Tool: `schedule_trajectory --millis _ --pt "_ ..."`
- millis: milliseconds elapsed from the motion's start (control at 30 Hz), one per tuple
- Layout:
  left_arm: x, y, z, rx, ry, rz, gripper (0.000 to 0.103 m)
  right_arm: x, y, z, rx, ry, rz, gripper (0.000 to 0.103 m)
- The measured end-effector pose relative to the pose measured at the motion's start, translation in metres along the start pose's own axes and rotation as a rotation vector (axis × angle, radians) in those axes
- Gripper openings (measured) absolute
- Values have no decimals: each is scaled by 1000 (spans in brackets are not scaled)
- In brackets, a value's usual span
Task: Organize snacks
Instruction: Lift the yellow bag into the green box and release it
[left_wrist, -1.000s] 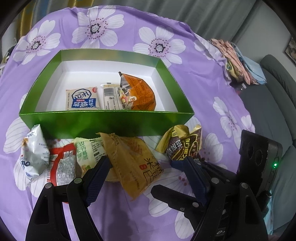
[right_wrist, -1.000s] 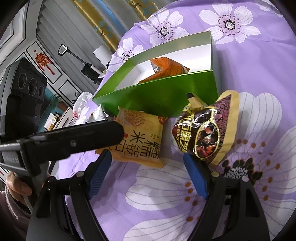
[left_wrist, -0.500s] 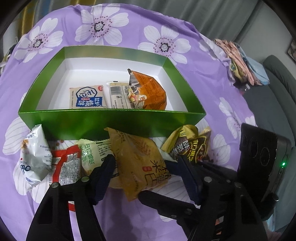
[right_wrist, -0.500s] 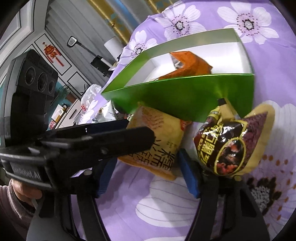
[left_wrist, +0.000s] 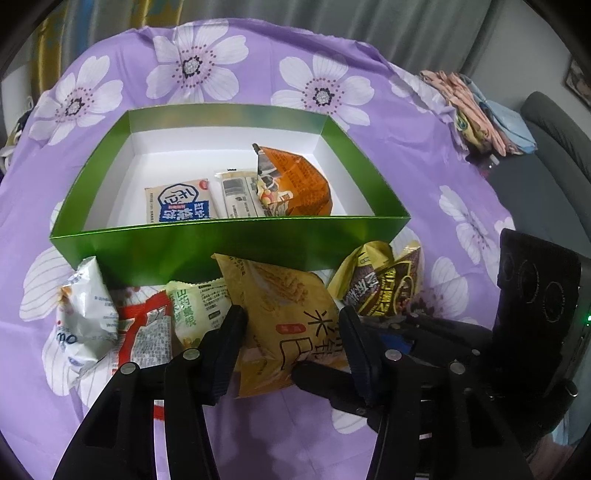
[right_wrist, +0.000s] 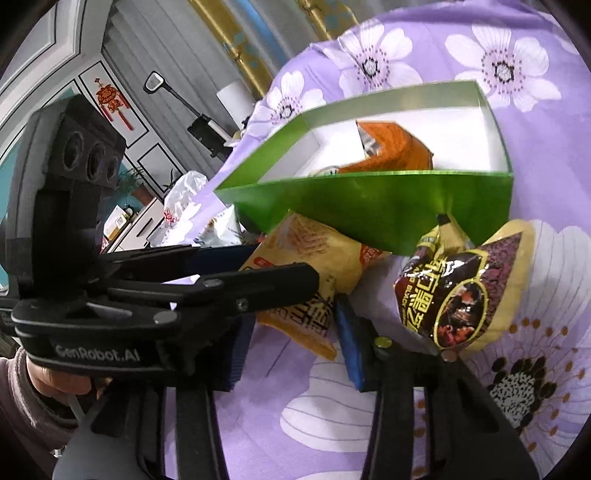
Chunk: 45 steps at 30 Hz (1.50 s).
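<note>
The left gripper (left_wrist: 291, 325) has just been closing, and its pads now press both edges of the yellow snack packet (left_wrist: 284, 321), which lies against the near wall of the green box (left_wrist: 229, 243), at 6 o'clock from it. The right gripper (right_wrist: 291, 339) (its jaws also just closing, now narrow) has that packet's near corner between them, though I cannot tell whether they pinch it. A dark brown snack bag (right_wrist: 454, 295) sits at 3 o'clock, just beside.
</note>
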<state>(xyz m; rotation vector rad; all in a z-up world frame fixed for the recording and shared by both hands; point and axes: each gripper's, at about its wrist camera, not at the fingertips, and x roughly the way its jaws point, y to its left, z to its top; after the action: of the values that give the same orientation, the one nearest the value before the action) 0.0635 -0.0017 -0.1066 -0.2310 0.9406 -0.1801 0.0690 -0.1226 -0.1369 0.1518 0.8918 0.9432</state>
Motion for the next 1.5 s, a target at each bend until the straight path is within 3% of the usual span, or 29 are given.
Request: schedule_trajectory --millis 567,1133,1500 --pt "-41 -17 -2 36 -69 -30 53 -38 31 2 -56 -83 -53 41" --pt "-64 -1 40 39 -171 -56 53 -38 47 55 -153 -148 -83 41" --pt "-47 22 77 6 -193 -65 53 -14 34 94 -171 -147 -98 41"
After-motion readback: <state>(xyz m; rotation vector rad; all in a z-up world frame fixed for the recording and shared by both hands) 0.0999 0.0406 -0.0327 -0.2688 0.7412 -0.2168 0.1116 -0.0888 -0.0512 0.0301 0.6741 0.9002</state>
